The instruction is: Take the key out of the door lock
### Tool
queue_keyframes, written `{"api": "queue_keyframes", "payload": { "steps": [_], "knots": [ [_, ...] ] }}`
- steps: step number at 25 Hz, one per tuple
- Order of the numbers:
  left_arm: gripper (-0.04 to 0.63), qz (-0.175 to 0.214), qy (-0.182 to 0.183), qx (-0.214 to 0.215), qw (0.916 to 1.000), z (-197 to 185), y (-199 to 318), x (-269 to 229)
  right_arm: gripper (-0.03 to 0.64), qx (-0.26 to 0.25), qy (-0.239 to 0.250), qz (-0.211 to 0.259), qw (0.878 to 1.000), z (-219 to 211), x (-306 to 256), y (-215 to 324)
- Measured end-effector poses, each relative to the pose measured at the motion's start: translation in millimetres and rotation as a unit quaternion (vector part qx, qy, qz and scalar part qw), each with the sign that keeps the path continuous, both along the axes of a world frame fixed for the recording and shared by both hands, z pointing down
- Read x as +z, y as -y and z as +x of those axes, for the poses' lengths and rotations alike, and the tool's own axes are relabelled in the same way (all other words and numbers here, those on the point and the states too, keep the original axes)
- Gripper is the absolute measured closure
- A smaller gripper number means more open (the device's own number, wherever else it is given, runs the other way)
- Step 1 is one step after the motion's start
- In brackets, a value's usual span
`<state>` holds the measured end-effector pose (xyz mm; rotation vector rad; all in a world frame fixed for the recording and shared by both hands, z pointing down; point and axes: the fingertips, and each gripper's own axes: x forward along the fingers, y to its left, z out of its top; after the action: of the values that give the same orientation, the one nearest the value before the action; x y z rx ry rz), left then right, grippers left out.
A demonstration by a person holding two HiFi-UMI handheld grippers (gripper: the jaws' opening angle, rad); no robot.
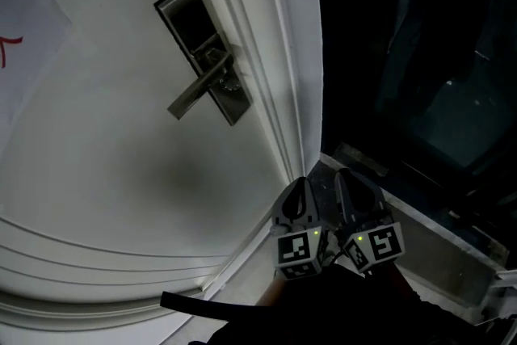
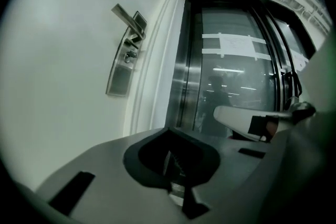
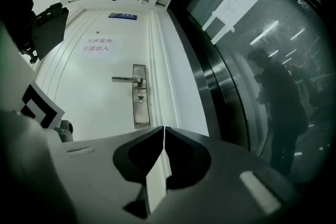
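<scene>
Nearest to you were your own two claws, low down by the door [image 1: 121, 174] edge: left gripper [image 1: 300, 194] and right gripper [image 1: 349, 188] side by side, both clenched on nothing. The key [image 3: 139, 98] looked to be sitting in the keyhole under the lever handle [image 1: 196, 89] on the lock plate [image 1: 187, 18], farther off and left of the grippers, but it was tiny so I'm not sure. I'd say you were on the approach step. Next you'd need to open one claw, line it up with the key and pinch it. No containers in shot
</scene>
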<state>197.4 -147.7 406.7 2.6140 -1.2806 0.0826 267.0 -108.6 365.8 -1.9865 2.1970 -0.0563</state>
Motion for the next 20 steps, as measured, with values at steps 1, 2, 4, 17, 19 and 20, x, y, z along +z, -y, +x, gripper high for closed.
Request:
{"api": "queue_keyframes", "payload": {
  "steps": [1,2,4,17,19,20],
  "knots": [
    [0.595,0.0,-0.001,-0.01,1.0,-8,5,-1,0.615,-0.01,-0.001,0.0,1.0,-8,-1,7],
    [0.595,-0.001,-0.003,-0.021,0.9998,-18,11,-2,0.615,-0.022,-0.002,0.0,1.0,-16,-1,15],
    [0.595,-0.002,-0.008,-0.05,0.9987,-39,23,-4,0.615,-0.05,-0.003,-0.001,0.999,-37,-3,30],
    [0.595,0.003,-0.015,-0.178,0.984,-160,71,-4,0.615,-0.176,-0.01,0.001,0.984,-151,-5,98],
    [0.595,0.004,-0.018,-0.187,0.9821,-172,75,-4,0.615,-0.189,-0.01,0.001,0.982,-163,-3,103],
    [0.595,0.005,-0.018,-0.192,0.9813,-177,76,-3,0.614,-0.194,-0.01,0.001,0.981,-169,-2,106]
  ]
}}
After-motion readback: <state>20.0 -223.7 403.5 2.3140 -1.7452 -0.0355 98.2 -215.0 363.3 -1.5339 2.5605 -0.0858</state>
